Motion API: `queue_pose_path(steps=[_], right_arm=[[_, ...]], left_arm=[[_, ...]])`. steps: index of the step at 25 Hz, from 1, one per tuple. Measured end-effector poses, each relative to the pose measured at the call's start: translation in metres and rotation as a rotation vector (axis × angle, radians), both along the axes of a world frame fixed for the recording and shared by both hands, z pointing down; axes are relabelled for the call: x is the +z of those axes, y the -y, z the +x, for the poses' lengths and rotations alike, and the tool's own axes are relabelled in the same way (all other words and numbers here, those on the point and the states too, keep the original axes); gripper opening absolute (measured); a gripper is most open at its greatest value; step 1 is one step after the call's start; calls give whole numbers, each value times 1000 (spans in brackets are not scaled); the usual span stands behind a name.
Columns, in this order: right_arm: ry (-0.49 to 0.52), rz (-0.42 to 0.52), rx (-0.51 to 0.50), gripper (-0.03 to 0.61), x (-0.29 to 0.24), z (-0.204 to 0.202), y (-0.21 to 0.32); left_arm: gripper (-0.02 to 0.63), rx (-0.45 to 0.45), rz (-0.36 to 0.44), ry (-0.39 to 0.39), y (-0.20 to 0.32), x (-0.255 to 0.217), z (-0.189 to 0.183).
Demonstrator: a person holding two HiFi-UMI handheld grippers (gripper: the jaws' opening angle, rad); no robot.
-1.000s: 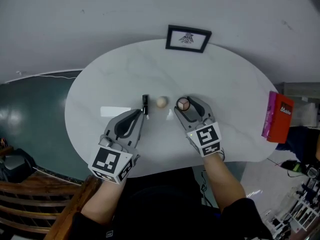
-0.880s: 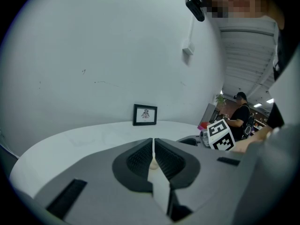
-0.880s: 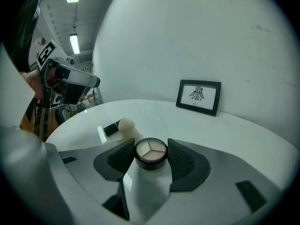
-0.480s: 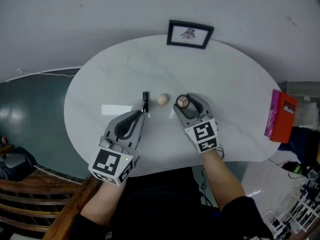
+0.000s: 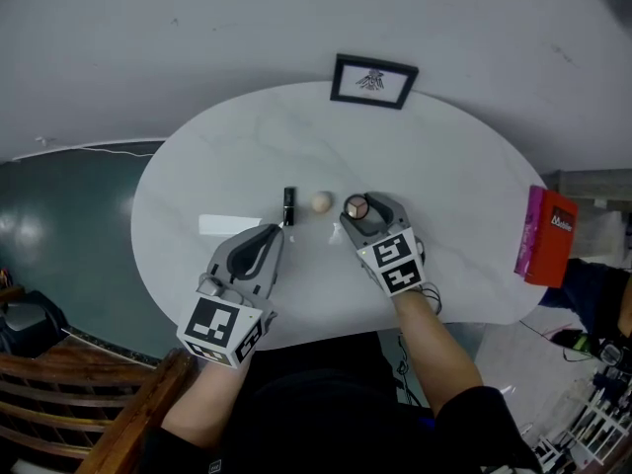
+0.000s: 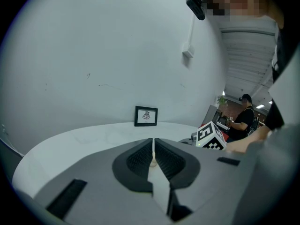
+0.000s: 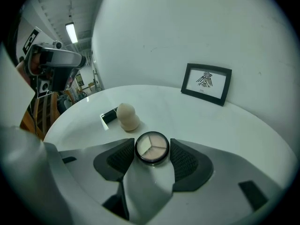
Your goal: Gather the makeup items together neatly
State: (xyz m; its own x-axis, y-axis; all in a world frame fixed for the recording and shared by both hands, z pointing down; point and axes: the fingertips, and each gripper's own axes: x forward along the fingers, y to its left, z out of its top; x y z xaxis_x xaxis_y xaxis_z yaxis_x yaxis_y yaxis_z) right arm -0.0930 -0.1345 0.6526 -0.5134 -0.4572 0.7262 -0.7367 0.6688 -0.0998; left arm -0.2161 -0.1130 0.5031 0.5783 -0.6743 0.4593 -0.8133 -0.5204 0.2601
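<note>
Right gripper (image 5: 359, 208) has tipped further nose-down and sunk toward the table (image 5: 444, 186) since the earlier frame. The left gripper (image 5: 276, 231) has not shifted.

Landmark: beige sponge (image 5: 321, 201), standing upright near the table's middle.

- Right gripper: clamped on a round compact (image 5: 356, 206), pads on opposite sides of its rim, lid face up and showing three pale shades. The compact sits just right of the sponge, apart from it. Whether its base touches the table, cannot tell.
- Left gripper: jaws together, nothing between them. It hovers left of the sponge and nearer the person.
- Black tube (image 5: 288, 206): lies flat just left of the sponge, not touching it. Its long axis runs away from the person, toward the picture frame (image 5: 372, 79) at the table's far edge.

Judgement: tube, sponge and compact already form a short row. The coming move turns on the gap between compact and sponge. The sponge lies to the left of the right gripper, so a short leftward set-down closes that gap. The sponge looks light and could be knocked over. The left gripper is nearer the tube, should the tube need squaring up.
</note>
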Motion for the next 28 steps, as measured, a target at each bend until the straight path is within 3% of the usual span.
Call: queue_pose_path(steps=[16, 28], right_arm=[[-32, -33, 28, 219, 1, 12, -1], [57, 91, 175, 219, -65, 25, -11]], left_arm=[[25, -16, -1, -10, -2, -7, -6], [25, 7, 70, -40, -10, -48, -17]])
